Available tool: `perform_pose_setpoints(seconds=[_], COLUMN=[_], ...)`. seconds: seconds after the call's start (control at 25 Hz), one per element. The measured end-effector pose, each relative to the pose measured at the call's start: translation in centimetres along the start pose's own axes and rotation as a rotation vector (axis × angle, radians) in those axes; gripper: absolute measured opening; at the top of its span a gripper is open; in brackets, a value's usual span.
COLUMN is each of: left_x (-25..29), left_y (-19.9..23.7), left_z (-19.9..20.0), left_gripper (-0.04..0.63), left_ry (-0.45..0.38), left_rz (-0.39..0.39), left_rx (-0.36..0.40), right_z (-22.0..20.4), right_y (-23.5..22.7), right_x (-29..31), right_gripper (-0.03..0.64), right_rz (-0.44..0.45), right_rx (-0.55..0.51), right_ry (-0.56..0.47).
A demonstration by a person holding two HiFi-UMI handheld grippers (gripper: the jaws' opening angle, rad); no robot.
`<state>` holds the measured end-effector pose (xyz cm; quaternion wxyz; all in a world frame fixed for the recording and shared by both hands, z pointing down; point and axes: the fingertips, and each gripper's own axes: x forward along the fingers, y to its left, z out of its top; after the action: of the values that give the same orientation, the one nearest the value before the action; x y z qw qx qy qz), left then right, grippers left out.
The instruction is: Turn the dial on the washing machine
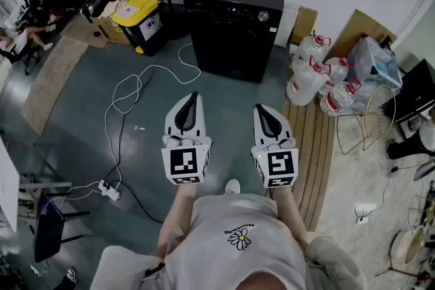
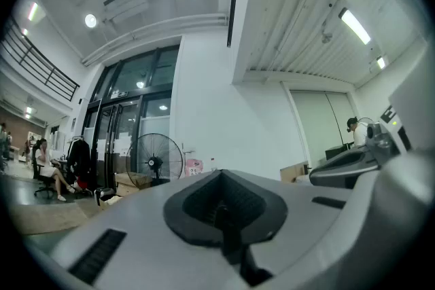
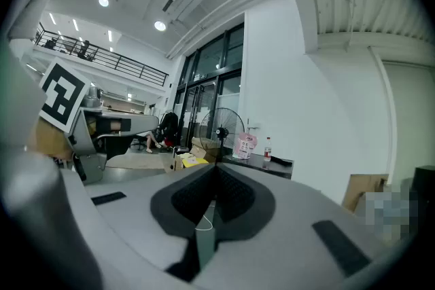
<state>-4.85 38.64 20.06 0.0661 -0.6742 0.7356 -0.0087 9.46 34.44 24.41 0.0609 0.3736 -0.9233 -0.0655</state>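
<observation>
- Closest in the head view was the person's white shirt (image 1: 238, 241). Just above it, the left claw (image 1: 192, 104) and right claw (image 1: 264, 115) hung side by side over the floor (image 1: 228, 136), well apart from the black washing machine (image 1: 231, 37) at upper centre. Its dial (image 1: 263, 15) showed as a small pale knob at the right of the front panel.
- Left gripper view: the jaws were pressed together on nothing, and a fan (image 2: 155, 161) stood far beyond.
- Right gripper view: the jaws were likewise closed and empty, with the machine's top distant.
- The dial looked rigid, small and probably smooth. A spread claw should pinch squarely across its rim, and the heavy machine should not shift.
</observation>
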Motion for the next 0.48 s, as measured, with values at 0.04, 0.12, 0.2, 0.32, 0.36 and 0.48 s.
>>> perform_pose_setpoints(seconds=[0.04, 0.12, 0.2, 0.32, 0.36, 0.48], left_x=[0.0, -0.1, -0.3, -0.5, -0.6, -0.5], left_y=[0.1, 0.2, 0.1, 0.1, 0.2, 0.2], left_z=[0.1, 0.2, 0.2, -0.1, -0.2, -0.5], left_gripper=[-0.002, -0.002, -0.002, -0.002, -0.002, -0.002], left_ry=[-0.001, -0.001, 0.001, 0.009, 0.012, 0.02], left_rz=[0.0, 0.0, -0.003, -0.002, -0.001, 0.002], left_rx=[0.002, 0.006, 0.007, 0.002, -0.001, -0.007], right_z=[0.1, 0.1, 0.1, 0.0, -0.1, -0.1], right_y=[0.1, 0.3, 0.5, 1.0, 1.1, 1.2], right_x=[0.0, 0.0, -0.1, -0.2, -0.2, -0.3], right_gripper=[0.003, 0.003, 0.003, 0.003, 0.003, 0.003], right_rz=[0.001, 0.002, 0.006, 0.022, 0.026, 0.035], right_rx=[0.0, 0.001, 0.005, 0.016, 0.018, 0.023], right_ry=[-0.002, -0.004, -0.003, 0.0, -0.001, -0.015])
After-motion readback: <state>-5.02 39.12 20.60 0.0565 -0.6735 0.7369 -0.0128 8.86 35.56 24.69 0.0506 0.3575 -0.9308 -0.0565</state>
